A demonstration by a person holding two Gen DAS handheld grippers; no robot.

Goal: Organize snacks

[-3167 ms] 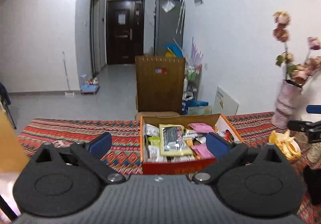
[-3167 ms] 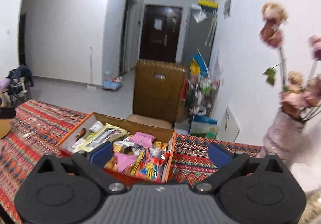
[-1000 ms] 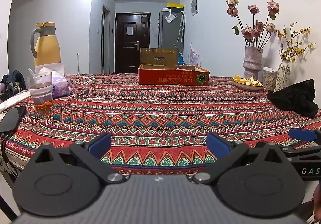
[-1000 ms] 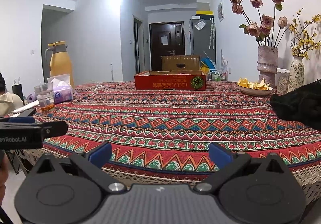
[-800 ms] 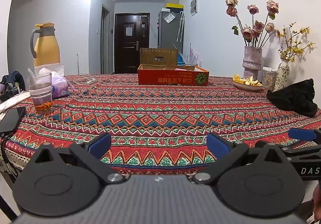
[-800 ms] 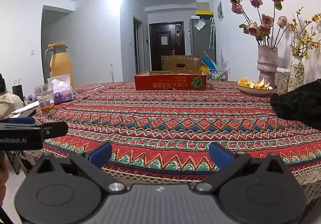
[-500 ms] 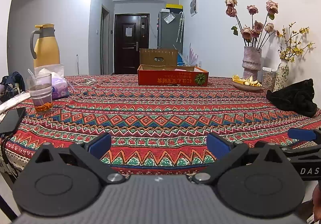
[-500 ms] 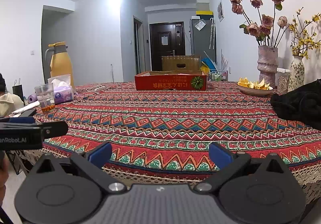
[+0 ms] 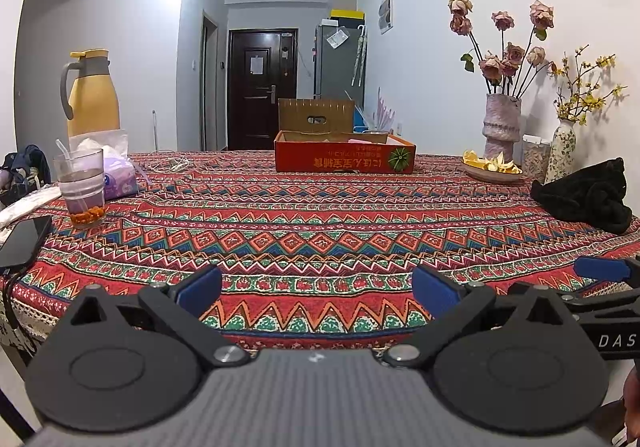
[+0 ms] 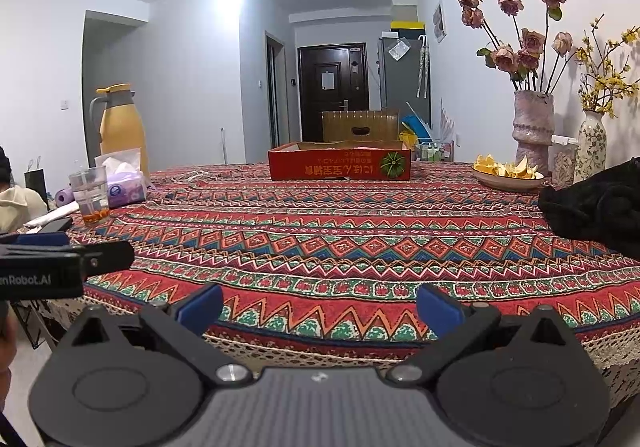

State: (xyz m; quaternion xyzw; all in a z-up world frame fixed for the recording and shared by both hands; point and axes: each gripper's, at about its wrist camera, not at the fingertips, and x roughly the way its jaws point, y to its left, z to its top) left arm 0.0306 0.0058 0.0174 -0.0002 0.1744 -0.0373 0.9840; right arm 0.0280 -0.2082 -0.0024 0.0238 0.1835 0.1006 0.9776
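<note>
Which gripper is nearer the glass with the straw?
Left. The left gripper sits at the near table edge on the glass's side; the right gripper is beside it, farther right.

Both wrist views face low across the table [image 9: 320,215] toward the far red box [image 10: 340,165].

I have pulled both grippers back from over the snack box [image 9: 345,157] to the near bench edge; the box now sits far off; over the last second, almost nothing shifted.

Mid tablecloth [image 9: 320,215] open to box [image 9: 344,161]; glass [image 9: 80,187] left, black cloth [image 9: 584,199] right.
</note>
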